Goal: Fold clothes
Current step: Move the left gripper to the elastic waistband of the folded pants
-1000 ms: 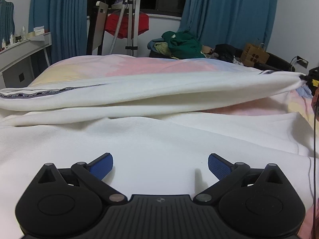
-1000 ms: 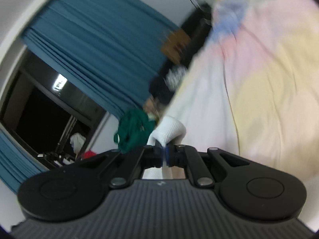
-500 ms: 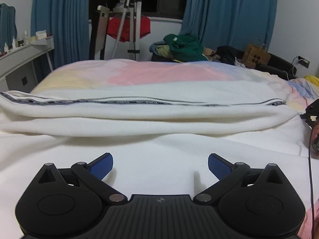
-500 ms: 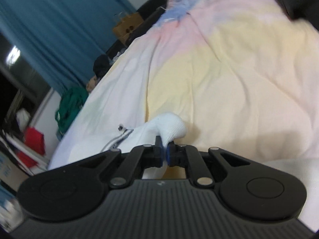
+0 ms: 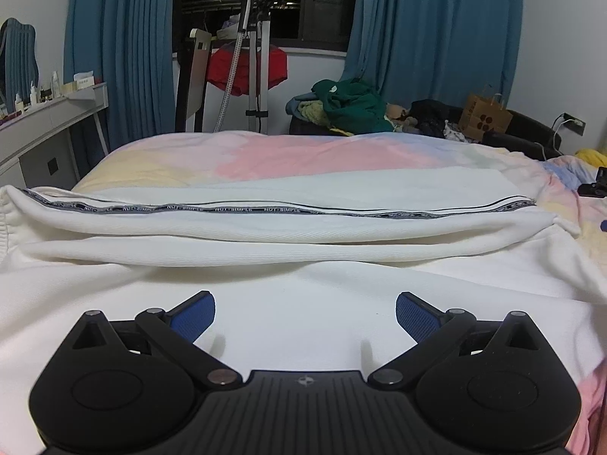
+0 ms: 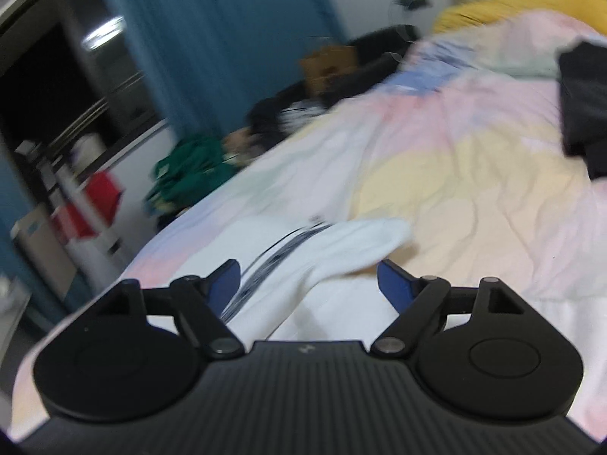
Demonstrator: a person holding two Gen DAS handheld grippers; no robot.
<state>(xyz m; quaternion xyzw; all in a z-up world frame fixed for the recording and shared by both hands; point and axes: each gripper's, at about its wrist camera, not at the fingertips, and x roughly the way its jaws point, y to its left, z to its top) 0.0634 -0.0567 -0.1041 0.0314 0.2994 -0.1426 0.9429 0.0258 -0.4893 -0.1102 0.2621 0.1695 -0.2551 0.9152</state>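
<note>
White garment (image 5: 303, 227) between blurred right gripper's (image 6: 309, 284) parted jaws

Both wrist views low over bed (image 5: 265, 155), facing curtains (image 5: 432, 26); right tilted, blurred.

White garment (image 5: 303, 227) bore a dark lettered stripe (image 5: 265, 210); the bedspread (image 5: 288, 155) was pastel pink, yellow, blue; curtains (image 5: 432, 30) were teal

Right gripper (image 6: 308, 278) fingers now apart, white sleeve (image 6: 353, 244) released.
</note>
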